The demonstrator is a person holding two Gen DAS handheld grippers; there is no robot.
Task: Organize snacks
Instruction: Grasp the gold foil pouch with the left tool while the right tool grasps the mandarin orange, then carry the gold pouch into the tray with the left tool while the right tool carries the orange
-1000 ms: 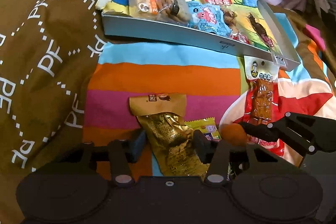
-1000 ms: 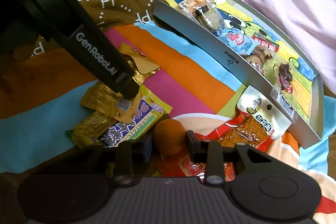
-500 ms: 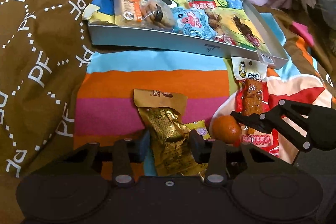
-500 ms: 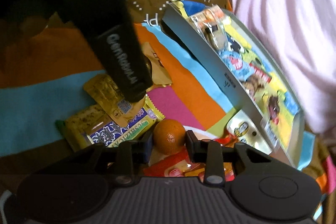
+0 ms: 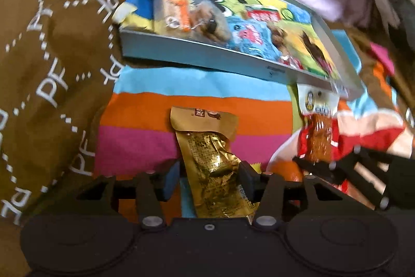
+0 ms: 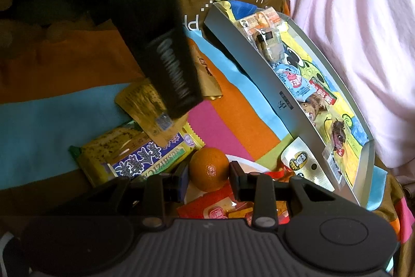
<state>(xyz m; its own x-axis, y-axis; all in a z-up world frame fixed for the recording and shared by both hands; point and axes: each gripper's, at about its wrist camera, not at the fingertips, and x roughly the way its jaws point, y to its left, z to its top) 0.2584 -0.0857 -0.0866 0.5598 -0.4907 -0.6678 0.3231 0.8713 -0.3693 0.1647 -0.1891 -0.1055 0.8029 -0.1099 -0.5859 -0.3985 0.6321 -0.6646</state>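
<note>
A grey snack box (image 5: pixel 207 61) (image 6: pixel 262 85) lies on the striped blanket and holds several packets. My left gripper (image 5: pixel 209 182) straddles a gold foil packet (image 5: pixel 215 173), its pads beside the packet with small gaps. My right gripper (image 6: pixel 209 179) is closed on a small orange (image 6: pixel 209 168), both pads against its sides. The orange shows only partly in the left wrist view (image 5: pixel 285 170). A red spicy-strip packet (image 5: pixel 317 136) lies beside the box. A yellow and purple snack bar (image 6: pixel 137 155) lies left of the orange.
A brown quilt (image 5: pixel 52 43) rises on the left and a pink sheet (image 6: pixel 350 17) lies behind the box. The left gripper's black body (image 6: pixel 155 30) crosses the right wrist view above the gold packet. More red packets (image 6: pixel 220 209) lie under the right gripper.
My right gripper's pads have closed in against the orange. My left gripper has shifted closer over the gold packet. The view of the box has swung.
</note>
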